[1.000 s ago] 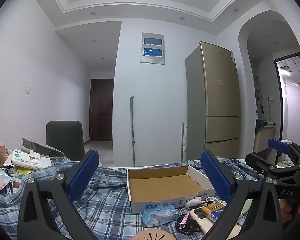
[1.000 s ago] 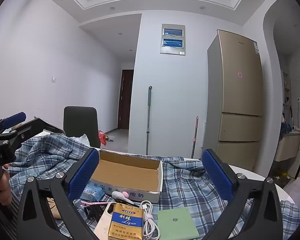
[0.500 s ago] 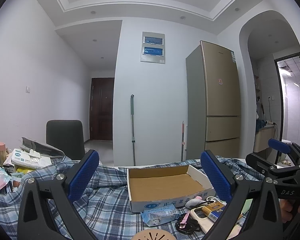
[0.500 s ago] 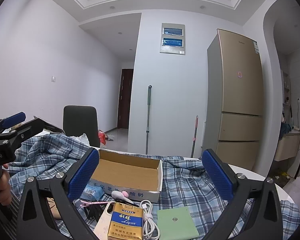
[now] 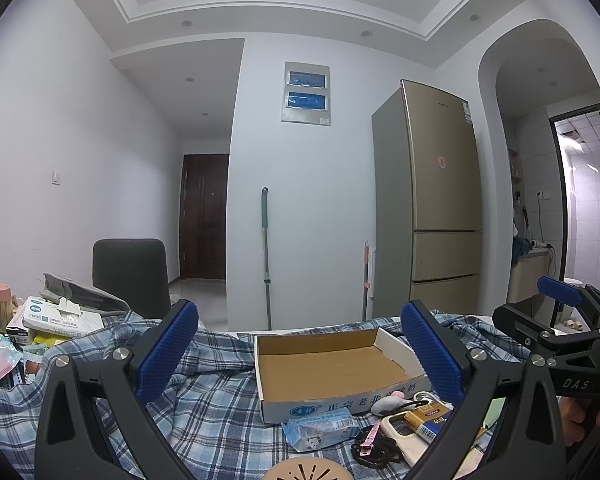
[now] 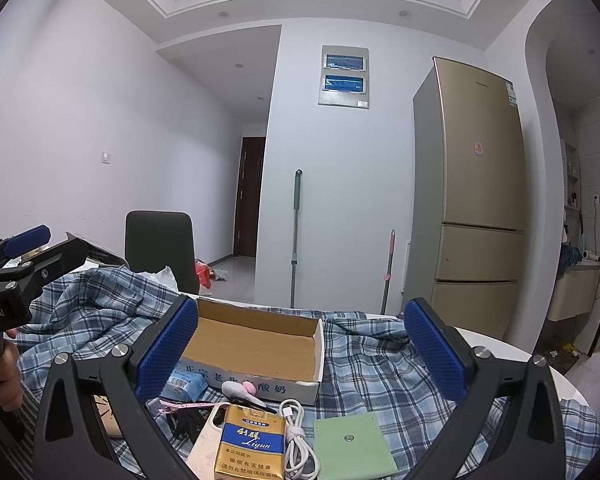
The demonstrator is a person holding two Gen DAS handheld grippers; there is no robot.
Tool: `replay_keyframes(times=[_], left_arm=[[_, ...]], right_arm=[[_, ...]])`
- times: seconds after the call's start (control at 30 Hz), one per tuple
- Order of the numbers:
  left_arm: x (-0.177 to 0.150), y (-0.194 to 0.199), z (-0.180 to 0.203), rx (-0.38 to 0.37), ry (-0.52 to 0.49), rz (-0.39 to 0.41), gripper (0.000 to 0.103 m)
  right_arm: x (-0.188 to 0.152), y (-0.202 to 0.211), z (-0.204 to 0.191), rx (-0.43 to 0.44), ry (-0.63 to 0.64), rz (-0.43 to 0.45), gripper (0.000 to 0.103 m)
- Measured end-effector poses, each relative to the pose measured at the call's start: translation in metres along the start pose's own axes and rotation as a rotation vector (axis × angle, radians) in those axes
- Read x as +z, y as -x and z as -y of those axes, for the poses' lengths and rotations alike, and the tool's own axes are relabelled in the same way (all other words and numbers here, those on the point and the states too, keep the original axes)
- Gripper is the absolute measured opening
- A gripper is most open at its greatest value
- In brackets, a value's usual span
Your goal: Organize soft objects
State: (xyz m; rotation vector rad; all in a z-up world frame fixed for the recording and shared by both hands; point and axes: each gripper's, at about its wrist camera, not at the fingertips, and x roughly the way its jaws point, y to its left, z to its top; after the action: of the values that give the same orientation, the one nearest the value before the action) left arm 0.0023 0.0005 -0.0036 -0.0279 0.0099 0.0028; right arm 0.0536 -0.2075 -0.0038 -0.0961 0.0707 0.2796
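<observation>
I hold both tools level above the table (image 6: 512, 354), nothing picked up yet, so this looks like the very start: choosing the first soft thing to put away. My left hand-held gripper (image 5: 300, 354) has its blue pads spread wide with nothing between them, and my right hand-held gripper (image 6: 302, 350) is just as far apart and equally empty.

The open cardboard box (image 6: 256, 344) sits on the plaid cloth (image 6: 384, 376) at about 12 o'clock from my right tool, and it holds nothing; I take it to be where the soft things go. Along its near wall lies the clutter. The grey and pink plush toy (image 6: 239, 389) rests against the box front, at 6 o'clock of the box. The blue tissue pack (image 5: 320, 428) lies at 7 o'clock of the box, just beside the toy. A green felt pouch (image 6: 352, 446) lies flat at 4 o'clock. Mixed in are hard items I judge should stay out: a gold cigarette pack (image 6: 250, 440), a white charging cable (image 6: 298, 436), a phone case (image 6: 206, 446) and a pink hair clip (image 6: 180, 405).

Next I would tip one tool down toward the plush toy, straddle it with the pads, and close gently. The cable and the cigarette pack lie close by, so the approach needs care not to snag them.
</observation>
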Motion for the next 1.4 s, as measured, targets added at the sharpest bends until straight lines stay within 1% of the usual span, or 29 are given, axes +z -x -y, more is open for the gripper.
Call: replay_keyframes(times=[0.3, 0.4, 0.53, 0.9, 1.03, 1.13, 1.2, 1.3, 1.4], left_arm=[[0.000, 0.000, 0.000, -0.001, 0.001, -0.001, 0.103], [0.000, -0.001, 0.000, 0.000, 0.001, -0.002, 0.103], [-0.001, 0.000, -0.003, 0.003, 0.005, -0.006, 0.103], [-0.003, -0.001, -0.004, 0.005, 0.006, -0.008, 0.103], [-0.004, -0.004, -0.008, 0.007, 0.010, -0.028, 0.103], [-0.006, -0.009, -0.009, -0.017, 0.013, -0.042, 0.103], [-0.007, -0.007, -0.009, -0.015, 0.005, -0.037, 0.103], [-0.007, -0.006, -0.003, 0.011, -0.026, -0.029, 0.103], [-0.007, -0.004, 0.005, 0.005, -0.056, -0.029, 0.103]], right_arm=[[0.001, 0.001, 0.000, -0.005, -0.001, -0.001, 0.103], [0.001, 0.000, 0.000, -0.015, -0.004, -0.011, 0.103], [0.002, 0.002, 0.001, -0.027, -0.005, -0.004, 0.103], [0.000, -0.005, -0.005, -0.036, 0.027, -0.035, 0.103], [0.000, -0.006, -0.006, -0.034, 0.031, -0.044, 0.103], [0.000, -0.008, -0.009, -0.025, 0.044, -0.052, 0.103], [-0.001, -0.008, -0.010, -0.015, 0.049, -0.056, 0.103], [-0.001, -0.010, -0.012, -0.004, 0.050, -0.067, 0.103], [-0.002, -0.013, -0.011, 0.002, 0.045, -0.081, 0.103]])
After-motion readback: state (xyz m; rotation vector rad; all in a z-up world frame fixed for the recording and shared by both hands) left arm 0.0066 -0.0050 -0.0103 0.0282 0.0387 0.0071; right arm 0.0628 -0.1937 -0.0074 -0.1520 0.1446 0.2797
